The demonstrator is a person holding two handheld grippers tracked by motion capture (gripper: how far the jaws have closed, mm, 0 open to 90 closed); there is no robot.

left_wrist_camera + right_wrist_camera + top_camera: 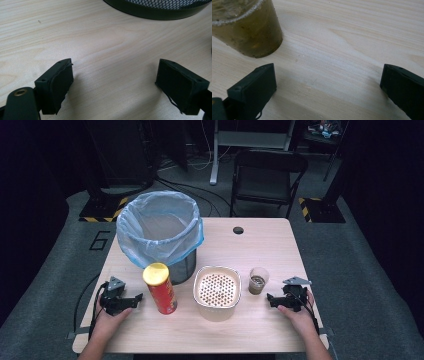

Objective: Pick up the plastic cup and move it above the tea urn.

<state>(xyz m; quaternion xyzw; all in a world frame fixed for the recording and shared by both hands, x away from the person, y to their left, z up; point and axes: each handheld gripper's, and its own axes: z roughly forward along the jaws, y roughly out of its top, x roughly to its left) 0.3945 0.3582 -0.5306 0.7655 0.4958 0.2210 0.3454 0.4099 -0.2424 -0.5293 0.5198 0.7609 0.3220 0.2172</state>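
Our right gripper (327, 87) rests on the table with jaws spread wide, empty; the clear plastic cup (247, 27) of murky brown liquid stands just ahead, left of them. We should slide in level and squeeze gently, since the thin tapered wall flexes. Our left gripper (115, 85) gapes empty too, the smooth red chip can (160, 289) just beside it.

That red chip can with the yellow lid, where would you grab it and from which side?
Probably around the red wall of the chip can, below the yellow lid. It stands upright, a tall round tube, so jaws closing level across its middle should fit. The left hand-held gripper sits open just to its left, so coming from that side looks easiest; the bin crowds it behind.
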